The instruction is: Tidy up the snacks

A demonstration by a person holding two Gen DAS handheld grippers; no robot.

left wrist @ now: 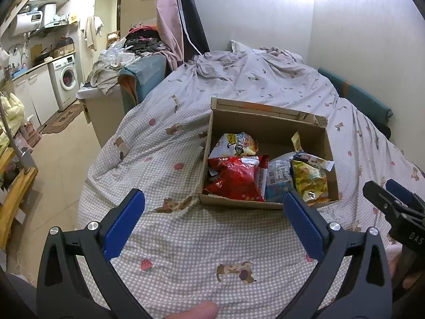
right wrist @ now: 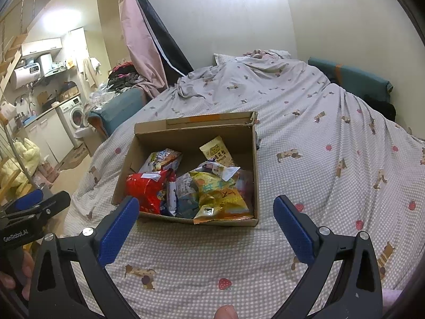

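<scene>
An open cardboard box point(left wrist: 265, 121) point(right wrist: 196, 133) sits on the bed and holds several snack packets. A red bag point(left wrist: 233, 176) point(right wrist: 146, 188) lies at its front left. A yellow bag point(left wrist: 309, 179) point(right wrist: 220, 196) lies at its front right. A white-and-orange bag point(left wrist: 236, 145) point(right wrist: 162, 159) lies behind the red one. A beige packet point(right wrist: 216, 151) leans on the back wall. My left gripper point(left wrist: 213, 211) is open and empty, just short of the box. My right gripper point(right wrist: 205, 215) is open and empty at the box's front edge.
The bed is covered by a checked sheet point(left wrist: 191, 239) with dog and strawberry prints. A wall runs behind and to the right. Teal cushions point(left wrist: 356, 95) line the far edge. A clothes-piled cabinet point(left wrist: 127, 61) and a washing machine point(left wrist: 66, 79) stand left.
</scene>
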